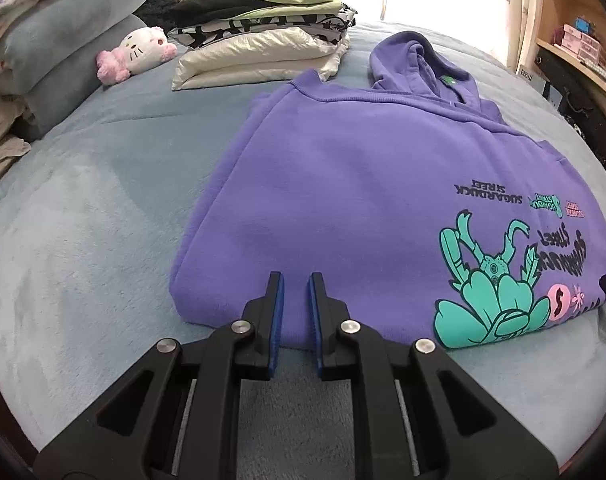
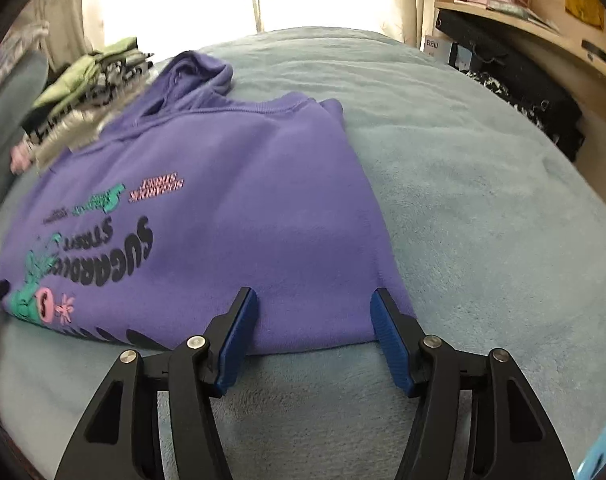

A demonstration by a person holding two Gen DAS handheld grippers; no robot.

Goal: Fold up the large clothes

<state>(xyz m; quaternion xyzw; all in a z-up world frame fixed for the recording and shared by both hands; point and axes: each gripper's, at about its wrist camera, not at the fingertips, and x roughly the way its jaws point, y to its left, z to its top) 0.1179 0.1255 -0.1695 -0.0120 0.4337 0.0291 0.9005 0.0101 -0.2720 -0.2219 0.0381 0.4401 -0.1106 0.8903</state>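
Observation:
A purple hoodie (image 1: 343, 184) with a teal cartoon print lies partly folded on the bed, sleeves tucked in and hood at the far end. The right wrist view shows the same hoodie (image 2: 243, 184). My left gripper (image 1: 296, 280) hovers over the near hem towards the left corner. Its blue pads are almost together and nothing is pinched between them. My right gripper (image 2: 314, 294) stands open over the near hem by the right corner, with the fabric edge lying below the gap. Neither gripper holds cloth.
The bed is covered by a light blue fleece blanket (image 1: 83, 220). A stack of folded clothes (image 1: 263, 32) sits at the far end, beside a pink and white plush toy (image 1: 137, 52). Piled bedding (image 1: 55, 52) lines the left side. A wooden shelf unit (image 2: 523, 12) stands on the right.

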